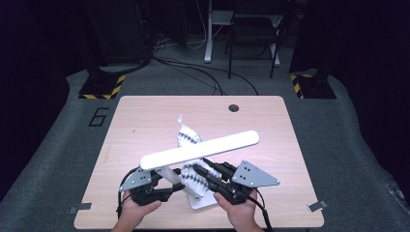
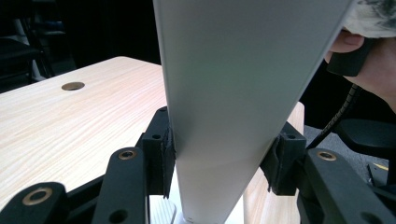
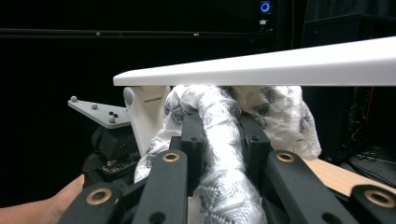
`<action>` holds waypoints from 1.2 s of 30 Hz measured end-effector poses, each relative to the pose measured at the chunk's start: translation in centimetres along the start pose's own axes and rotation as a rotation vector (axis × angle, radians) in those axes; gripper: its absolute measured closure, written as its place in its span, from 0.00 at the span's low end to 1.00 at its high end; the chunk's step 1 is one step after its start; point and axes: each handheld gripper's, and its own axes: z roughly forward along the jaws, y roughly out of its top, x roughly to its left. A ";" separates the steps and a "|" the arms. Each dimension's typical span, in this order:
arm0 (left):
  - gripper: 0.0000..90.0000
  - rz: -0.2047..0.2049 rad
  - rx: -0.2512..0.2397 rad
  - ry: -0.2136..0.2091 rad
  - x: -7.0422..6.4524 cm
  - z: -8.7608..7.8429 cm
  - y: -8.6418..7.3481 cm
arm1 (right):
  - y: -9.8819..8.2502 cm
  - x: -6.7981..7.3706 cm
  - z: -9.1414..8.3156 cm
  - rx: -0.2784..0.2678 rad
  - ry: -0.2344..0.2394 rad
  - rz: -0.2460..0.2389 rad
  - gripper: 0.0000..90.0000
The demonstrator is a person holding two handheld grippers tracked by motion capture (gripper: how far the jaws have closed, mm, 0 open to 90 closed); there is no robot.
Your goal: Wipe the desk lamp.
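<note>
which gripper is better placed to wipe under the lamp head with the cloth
Right. The right gripper is shut on the patterned cloth, already bunched just beneath the lamp head. The left gripper clamps the lamp's upright arm, steadying it.

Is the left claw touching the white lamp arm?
Touching. In the left gripper view, both pads of the left claw press against the sides of the white lamp arm.

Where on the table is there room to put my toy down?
The table is bare along its left side and far left corner, and on the right between the lamp head and the right edge. It is crowded at the near middle, where the left claw, right claw, patterned cloth and lamp base sit together.
</note>
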 end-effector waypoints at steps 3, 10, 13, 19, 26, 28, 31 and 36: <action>0.58 0.000 0.000 0.000 0.0 0.0 0.0 | 0.1 -0.3 -0.5 0.000 -0.012 0.002 0.84; 0.58 0.001 0.004 0.003 0.0 0.0 0.0 | 0.2 -1.0 -1.3 -0.006 -0.037 0.000 0.84; 0.58 0.001 0.004 0.004 0.0 0.0 0.0 | 0.3 -1.4 -1.8 -0.005 -0.052 -0.003 0.84; 0.58 0.001 0.004 0.004 0.0 0.0 0.0 | 0.5 -2.0 -2.8 -0.007 -0.080 -0.005 0.84; 0.58 -0.004 -0.002 0.001 0.0 0.0 -0.1 | 0.7 -2.9 -3.9 -0.013 -0.112 -0.008 0.84; 0.58 -0.004 -0.002 0.001 0.0 0.0 -0.1 | 0.8 -3.1 -4.3 -0.012 -0.121 -0.006 0.84; 0.58 -0.001 -0.001 0.003 0.0 -0.1 -0.1 | 0.9 -3.4 -4.7 -0.013 -0.133 -0.009 0.84; 0.58 -0.005 -0.002 0.001 0.0 -0.1 -0.1 | 1.2 -3.9 -5.3 -0.013 -0.158 -0.018 0.84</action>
